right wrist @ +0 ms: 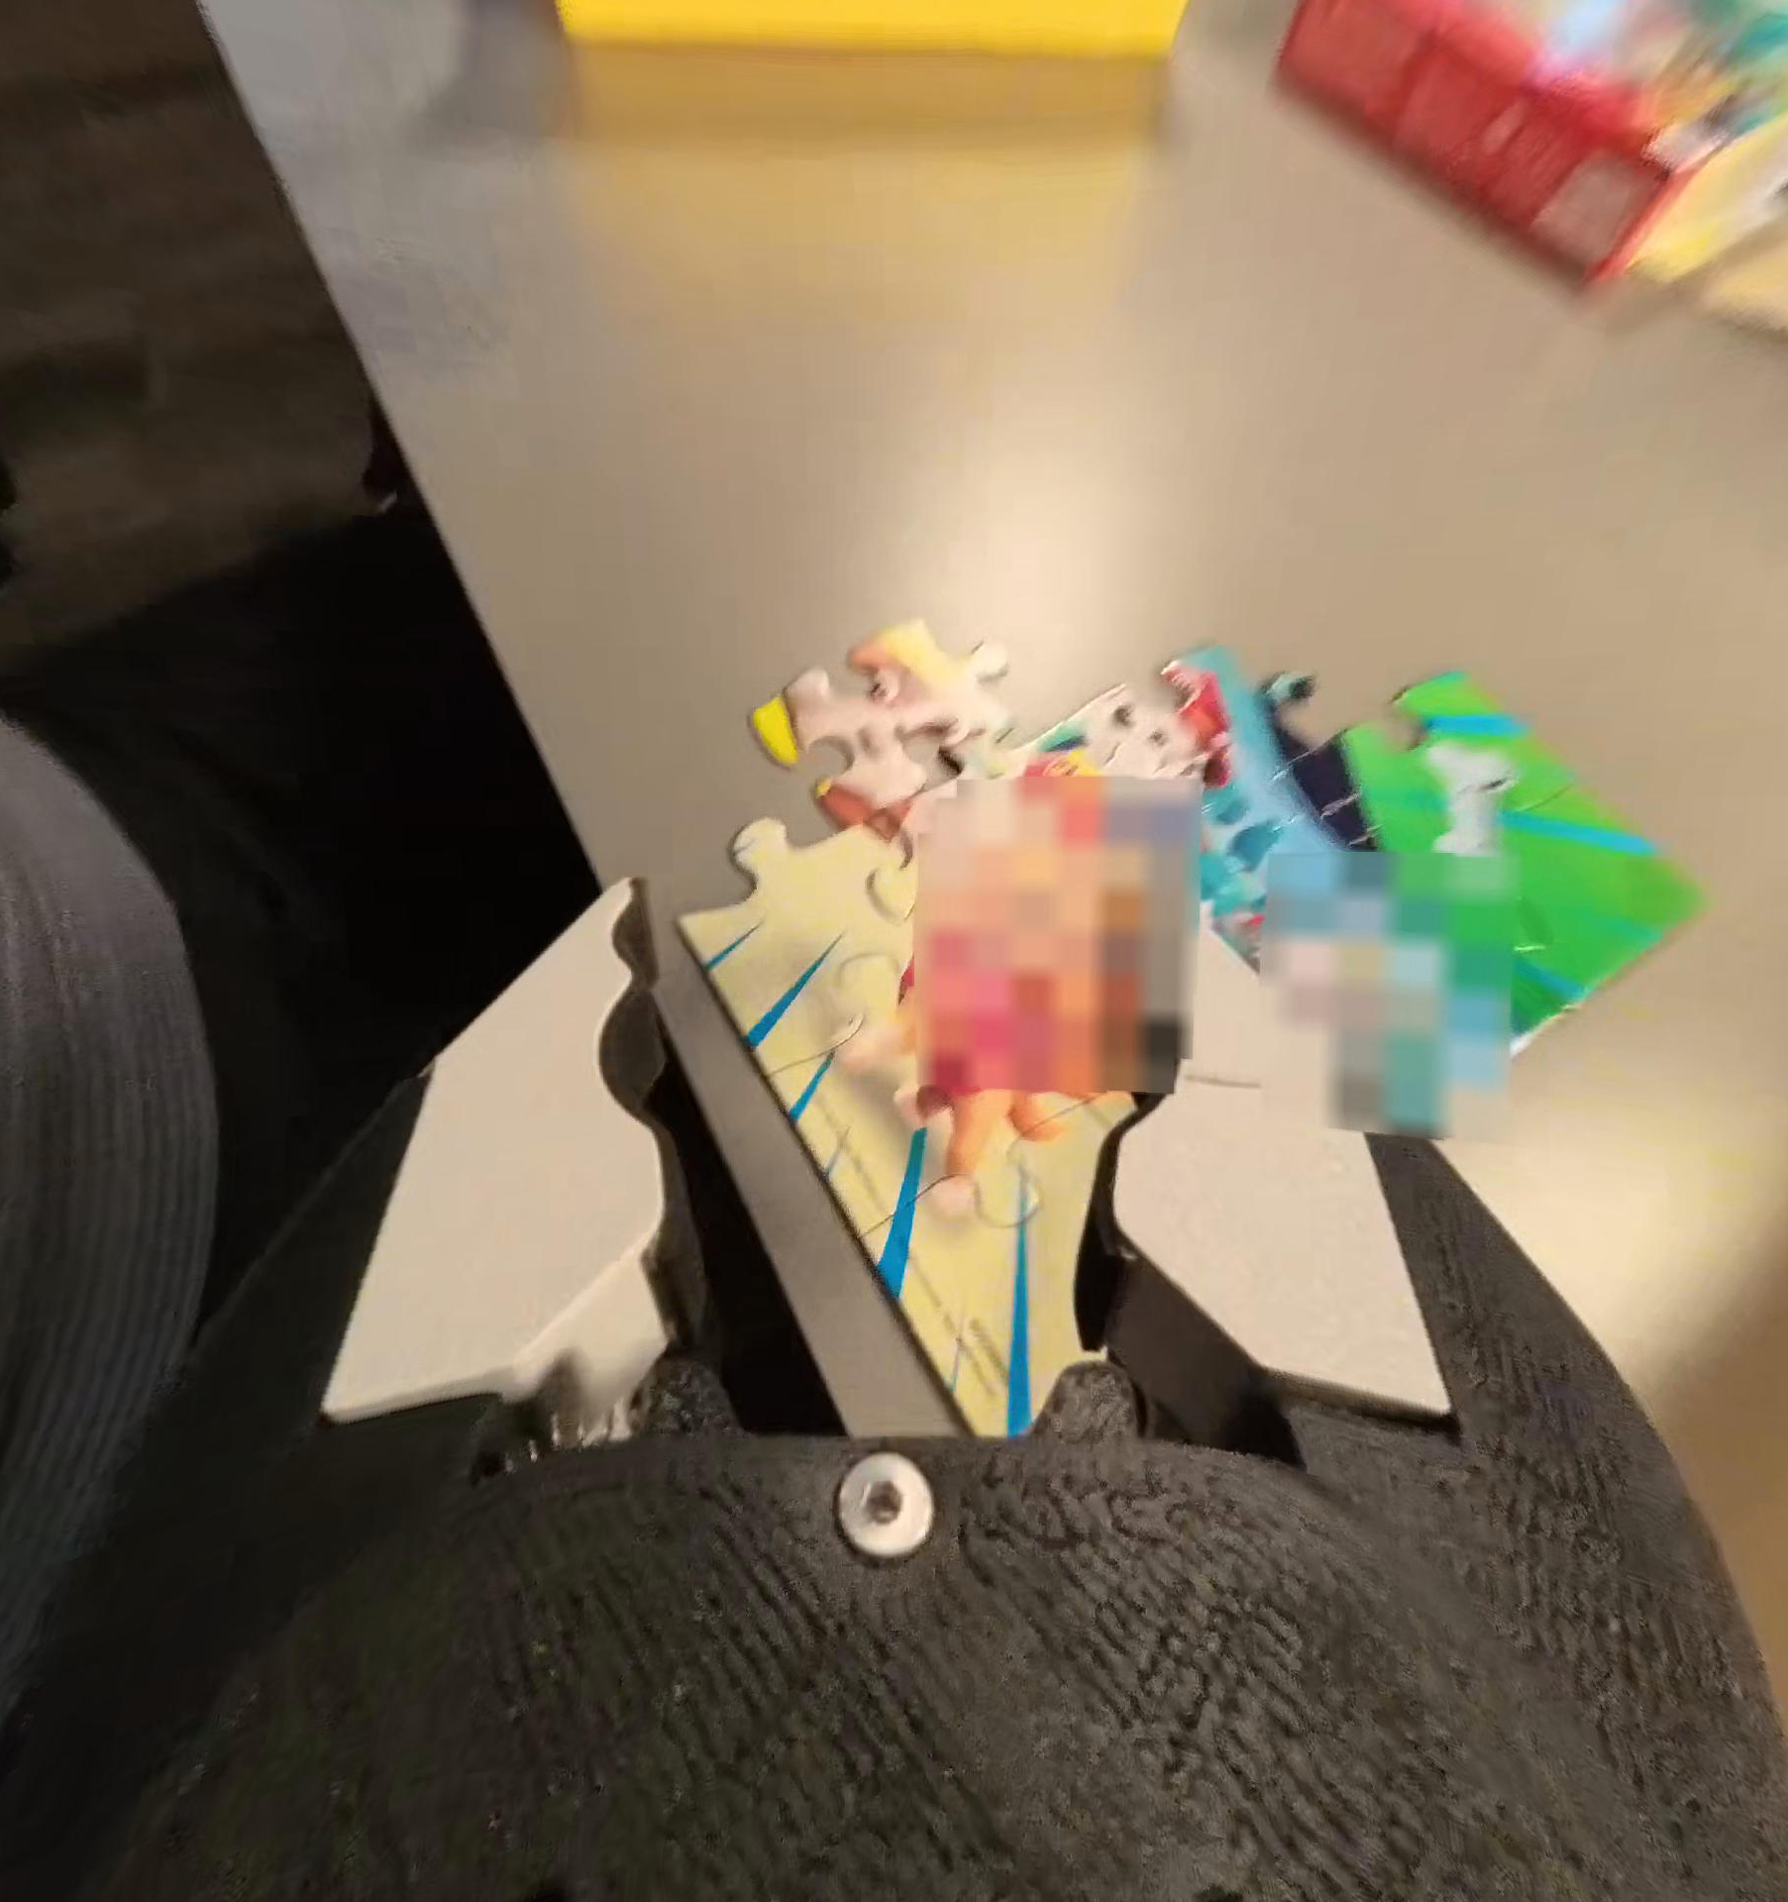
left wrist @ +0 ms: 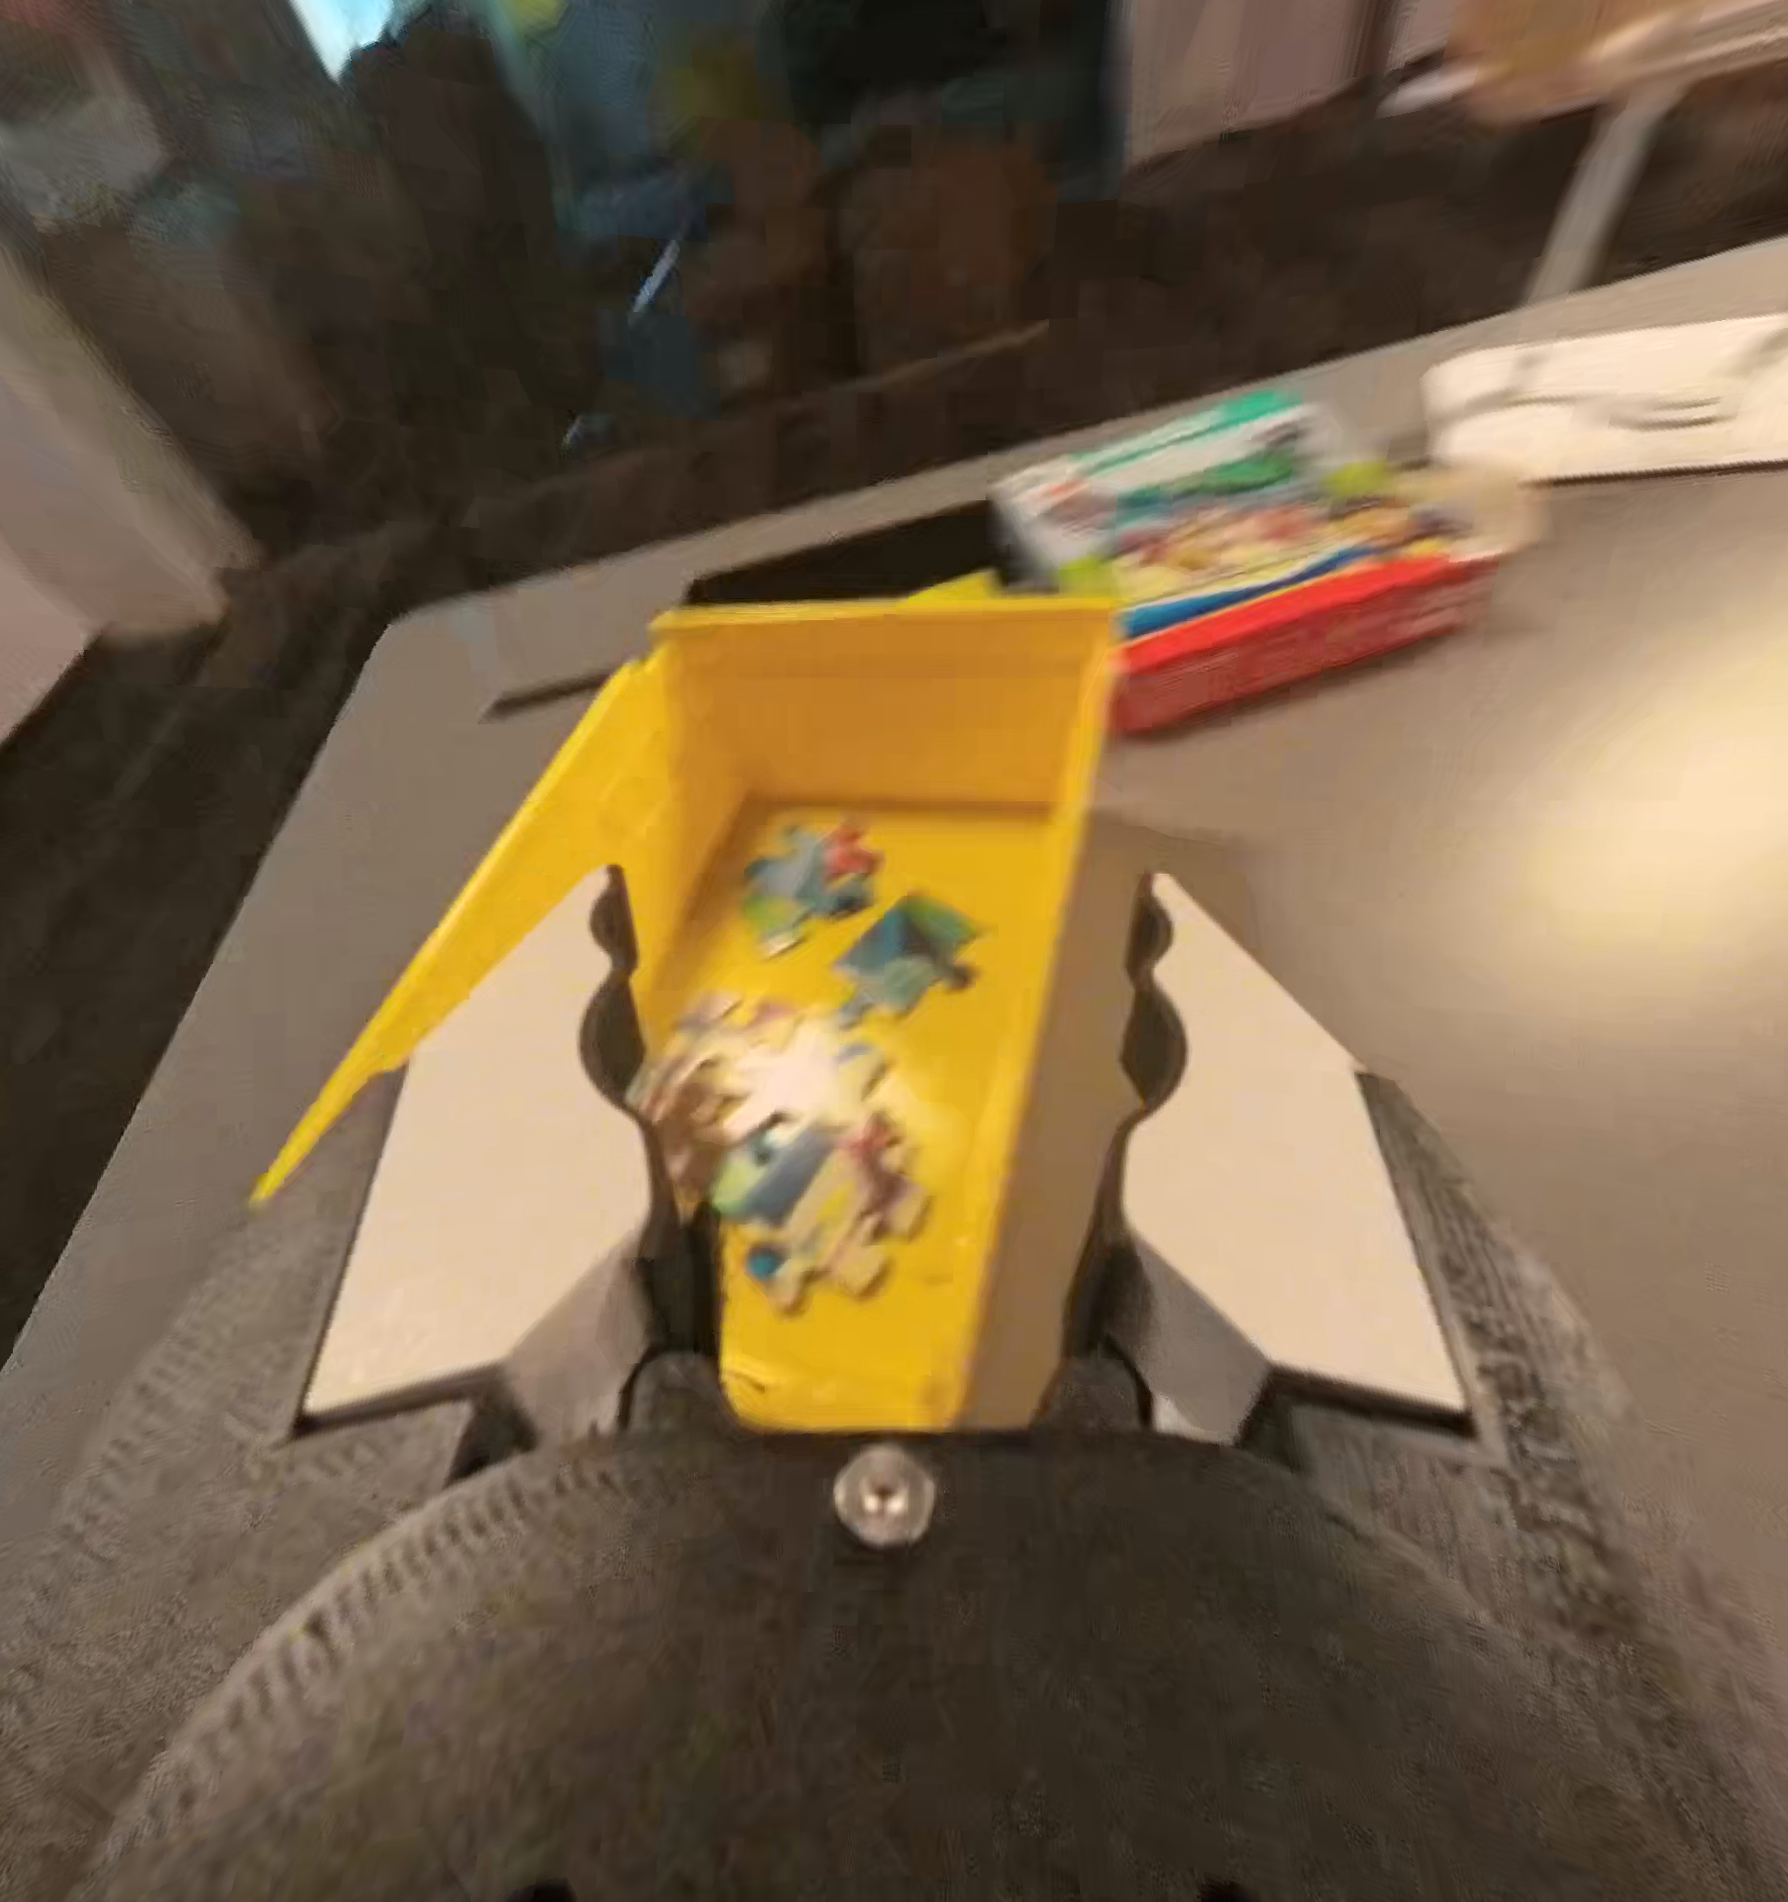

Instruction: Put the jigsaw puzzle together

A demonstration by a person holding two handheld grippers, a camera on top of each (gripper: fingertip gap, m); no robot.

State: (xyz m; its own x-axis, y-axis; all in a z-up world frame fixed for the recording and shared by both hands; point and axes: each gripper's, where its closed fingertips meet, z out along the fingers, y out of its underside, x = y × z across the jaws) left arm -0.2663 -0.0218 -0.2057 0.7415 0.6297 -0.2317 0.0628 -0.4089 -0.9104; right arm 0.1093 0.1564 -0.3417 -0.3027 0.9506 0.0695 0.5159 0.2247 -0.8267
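left wrist: close above yellow box (left wrist: 869,720), facing along bench (left wrist: 1486,926) | right wrist: nearer the bench edge, facing that box (right wrist: 869,21) | shared: box, red puzzle box (left wrist: 1280,618)

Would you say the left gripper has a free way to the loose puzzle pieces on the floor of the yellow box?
Probably yes: the left gripper is open, its fingers astride the yellow box, which is open on top, and the puzzle pieces lie uncovered between them.

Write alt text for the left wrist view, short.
The left gripper, jaws wide apart, hangs over an open yellow box on a grey table; the box lies between the fingers and has a few loose puzzle pieces inside. Behind it lies a colourful box lid with a red side. The picture is blurred.
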